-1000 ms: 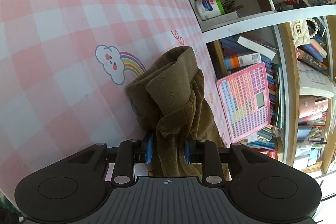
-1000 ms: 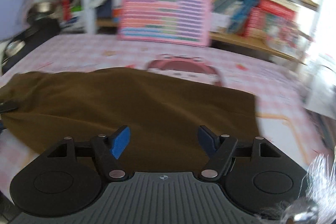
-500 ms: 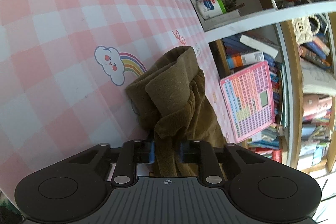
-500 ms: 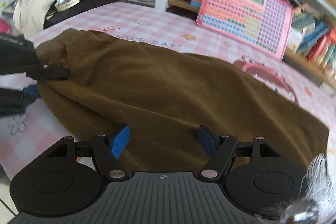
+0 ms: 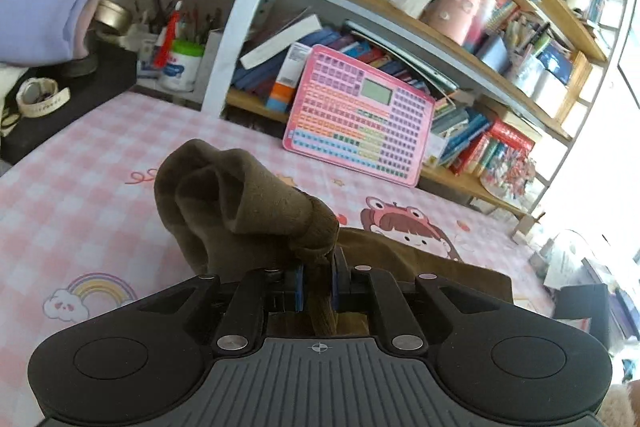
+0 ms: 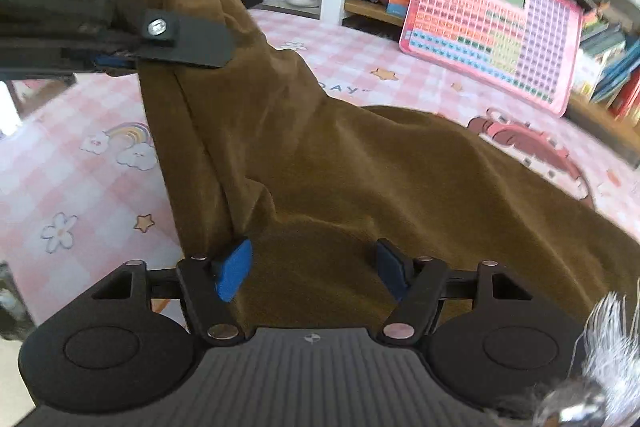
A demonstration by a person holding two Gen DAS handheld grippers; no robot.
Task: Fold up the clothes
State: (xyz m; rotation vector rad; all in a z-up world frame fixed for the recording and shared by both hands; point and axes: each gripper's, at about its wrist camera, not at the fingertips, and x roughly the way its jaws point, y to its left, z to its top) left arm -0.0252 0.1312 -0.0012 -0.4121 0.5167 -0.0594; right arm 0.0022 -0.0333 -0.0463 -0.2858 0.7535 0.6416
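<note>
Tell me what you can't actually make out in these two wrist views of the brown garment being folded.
- Left wrist view: the left gripper body hides where the brown garment hangs below its shut pads.
- Right wrist view: the garment's right end runs off the frame edge; what kind of garment it is stays unclear.
- Right wrist view: the right gripper body covers the cloth's near hem.

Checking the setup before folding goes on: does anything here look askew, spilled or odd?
Nothing is spilled or damaged. The brown velvety garment lies rumpled, one end bunched and lifted off the pink checked tablecloth by the left gripper. The right gripper hangs above it, its jaws closing, pads not pressing the cloth.
</note>
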